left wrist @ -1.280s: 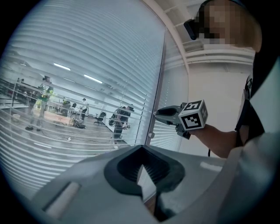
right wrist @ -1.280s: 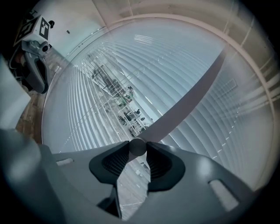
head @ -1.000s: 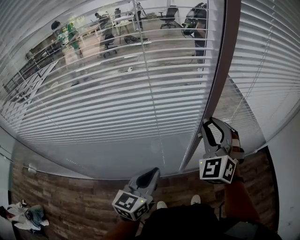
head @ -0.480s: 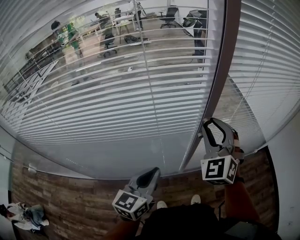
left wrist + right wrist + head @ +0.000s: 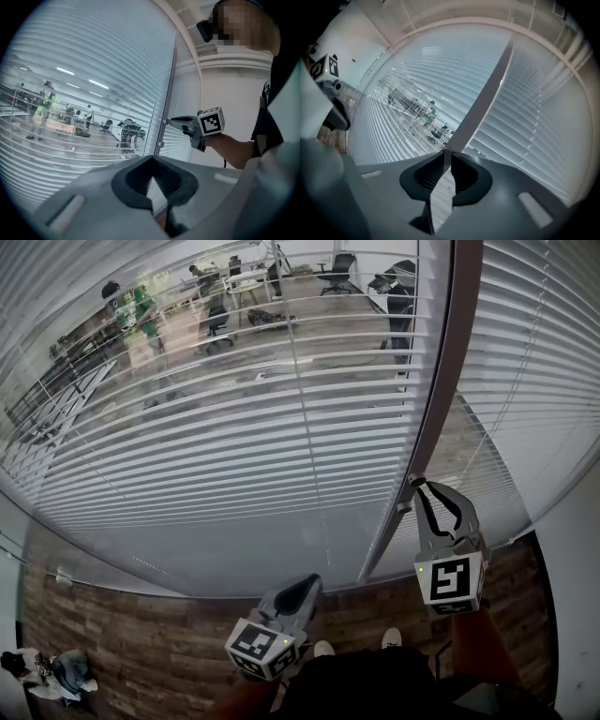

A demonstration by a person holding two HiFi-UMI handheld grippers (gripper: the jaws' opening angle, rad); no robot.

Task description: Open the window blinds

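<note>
Thin pale strip (image 5: 447,160) pinched at tips of right claw (image 5: 446,153), jaws just closed further: too small to name. Blinds (image 5: 234,456) cut off at top and both sides. Figures (image 5: 141,307) beyond them tiny, blurred. Bundle (image 5: 52,673) on floor (image 5: 141,643) cut by edge, unidentifiable.

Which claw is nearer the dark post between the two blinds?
Right. The right claw is at the post; its jaws have just been closing, seemingly on a small knob there. The left claw sits lower, leftward and well short of it.
</note>
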